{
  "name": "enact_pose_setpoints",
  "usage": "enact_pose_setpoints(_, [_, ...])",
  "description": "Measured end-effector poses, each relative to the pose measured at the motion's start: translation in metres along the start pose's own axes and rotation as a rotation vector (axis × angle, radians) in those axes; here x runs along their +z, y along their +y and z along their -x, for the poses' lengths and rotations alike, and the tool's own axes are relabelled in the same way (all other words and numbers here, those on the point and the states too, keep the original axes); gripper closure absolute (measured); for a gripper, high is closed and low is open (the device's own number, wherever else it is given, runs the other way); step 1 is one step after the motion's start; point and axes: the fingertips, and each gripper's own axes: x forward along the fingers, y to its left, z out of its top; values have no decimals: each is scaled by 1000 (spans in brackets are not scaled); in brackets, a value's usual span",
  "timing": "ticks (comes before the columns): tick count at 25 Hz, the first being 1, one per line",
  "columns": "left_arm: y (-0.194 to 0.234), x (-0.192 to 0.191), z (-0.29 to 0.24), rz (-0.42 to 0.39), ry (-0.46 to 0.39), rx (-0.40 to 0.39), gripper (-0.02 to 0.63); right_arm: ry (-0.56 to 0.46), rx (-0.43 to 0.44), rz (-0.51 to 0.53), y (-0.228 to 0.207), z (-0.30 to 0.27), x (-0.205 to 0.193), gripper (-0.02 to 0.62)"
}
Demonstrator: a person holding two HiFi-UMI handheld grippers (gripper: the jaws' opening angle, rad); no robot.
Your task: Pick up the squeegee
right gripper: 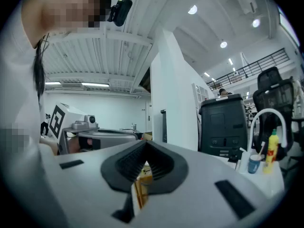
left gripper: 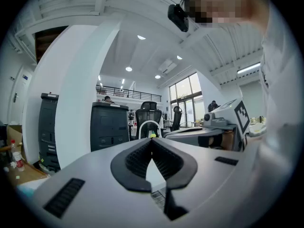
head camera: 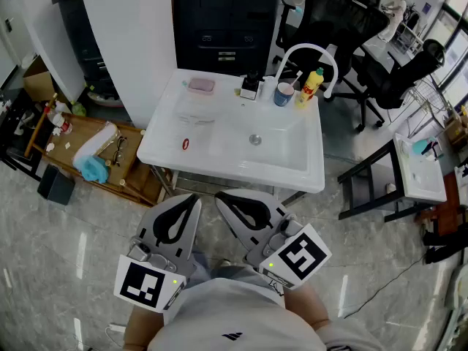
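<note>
Head view: both tools held low in front of the person's torso, pointing level toward a white sink [head camera: 219, 163] on a metal frame. Neither touches it.

Left gripper [head camera: 191, 197]: jaws pressed together, tips meeting, nothing btwn pads (left gripper view confirms).
Right gripper [head camera: 224, 195]: same, jaws fully together and empty. Only a bit of wooden rack shows through the gap behind the pads in the right gripper view.
The two sit just beside each other, marker cubes toward the person.

Squeegee: can't pick it out w/ certainty. There's a faint pale shape [head camera: 196, 117] on the sink's left deck, near a small red piece [head camera: 186, 144]. It's white on white, too low-contrast to ID. Whatever it is, it's apart from both tools.

Other stuff on the sink's back edge, L to R:
- pink item [head camera: 201, 85]
- small black item [head camera: 251, 86]
- blue cup [head camera: 284, 94]
- yellow bottle [head camera: 312, 84] under the arched white faucet [head camera: 292, 50]

Drain [head camera: 254, 140] is mid-basin.

Surroundings: white pillar [head camera: 131, 42] and black cabinet [head camera: 227, 20] behind the sink, black office chairs [head camera: 333, 13] at upper right. Low wooden rack [head camera: 124, 181] on the floor at left w/ a blue cloth [head camera: 93, 169] on it.
</note>
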Motion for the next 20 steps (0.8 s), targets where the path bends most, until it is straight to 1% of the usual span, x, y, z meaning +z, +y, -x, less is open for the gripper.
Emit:
enact_pose_setpoints(9, [-7,2,2,7,-8,6,593,-6,4,9,2,7,3,586])
enact_pose_setpoints(14, [4,2,1,12,-6,11,594,1,8,6,1,-3,2,586])
enact_pose_setpoints(20, [23,-2,-5,17,9,3,592,-8,-2,-42,-8,-22,0,586])
